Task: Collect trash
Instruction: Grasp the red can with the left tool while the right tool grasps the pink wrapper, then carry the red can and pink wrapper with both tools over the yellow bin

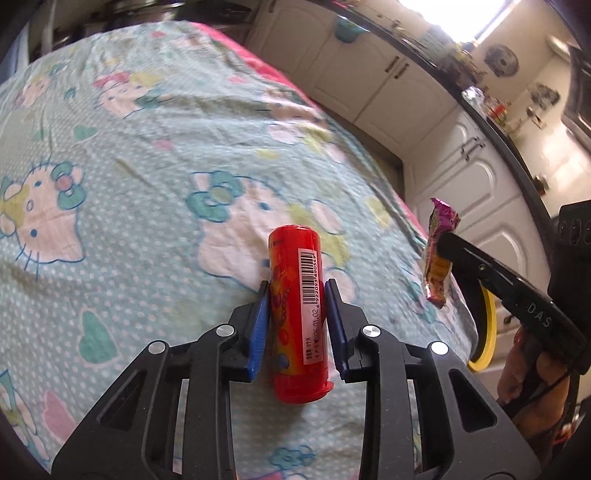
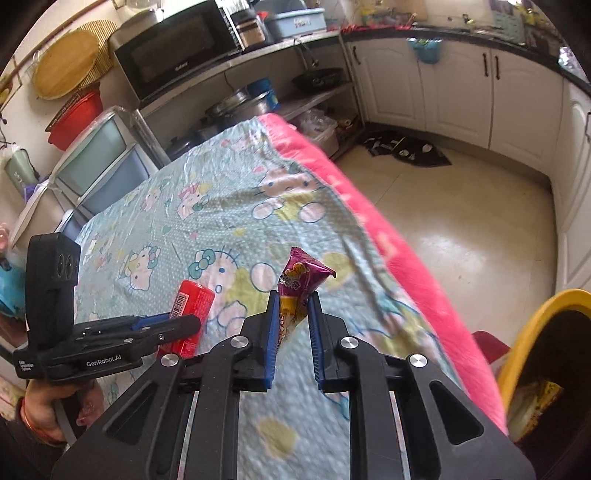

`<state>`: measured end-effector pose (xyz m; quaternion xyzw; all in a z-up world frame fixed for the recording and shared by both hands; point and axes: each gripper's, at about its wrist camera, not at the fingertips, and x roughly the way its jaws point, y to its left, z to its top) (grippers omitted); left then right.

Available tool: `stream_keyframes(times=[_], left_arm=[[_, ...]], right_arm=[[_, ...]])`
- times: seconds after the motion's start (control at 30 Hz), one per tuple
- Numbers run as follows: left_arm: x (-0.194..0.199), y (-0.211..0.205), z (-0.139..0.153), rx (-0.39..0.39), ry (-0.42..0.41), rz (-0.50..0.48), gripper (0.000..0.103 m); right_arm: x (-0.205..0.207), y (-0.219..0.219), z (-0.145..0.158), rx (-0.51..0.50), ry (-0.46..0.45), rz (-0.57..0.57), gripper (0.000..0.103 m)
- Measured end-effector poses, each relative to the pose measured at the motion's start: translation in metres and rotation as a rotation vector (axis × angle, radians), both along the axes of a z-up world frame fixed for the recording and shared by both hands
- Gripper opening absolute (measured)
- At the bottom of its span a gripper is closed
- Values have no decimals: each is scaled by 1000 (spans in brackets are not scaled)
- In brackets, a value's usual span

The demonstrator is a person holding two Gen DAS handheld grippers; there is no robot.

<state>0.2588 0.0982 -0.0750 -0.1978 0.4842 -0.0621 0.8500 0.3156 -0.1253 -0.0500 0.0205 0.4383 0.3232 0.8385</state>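
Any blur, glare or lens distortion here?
Left wrist: window blown out, cloth smeared, red tube sharp. Right wrist: fisheye bends the cabinets, floor glares, wrapper sharp.

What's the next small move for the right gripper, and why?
Probably swing the right gripper over to the yellow-rimmed bin at its right and release. Its pads are already pinching the purple snack wrapper clear of the cartoon-print cloth, and the bin sits open beside the table with trash already inside.
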Motion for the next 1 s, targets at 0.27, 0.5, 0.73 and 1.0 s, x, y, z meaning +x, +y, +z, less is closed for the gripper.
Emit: stream_keyframes(times=[0.27,0.5,0.73,1.0], left_arm=[[4,-43,24,27,-73,-96,22],[14,-89,49,31,-139,-187,22],[21,-138,76,28,-204,-287,22],[28,-190,95,15,-255,-374,22]], right_arm=[[-26,-47,25,7,-86,-75,15],[-44,-93,48,33,-144,-163,15],[-57,-140,65,35,-194,-257,15],[-69,-194,79,15,-248,-380,15]])
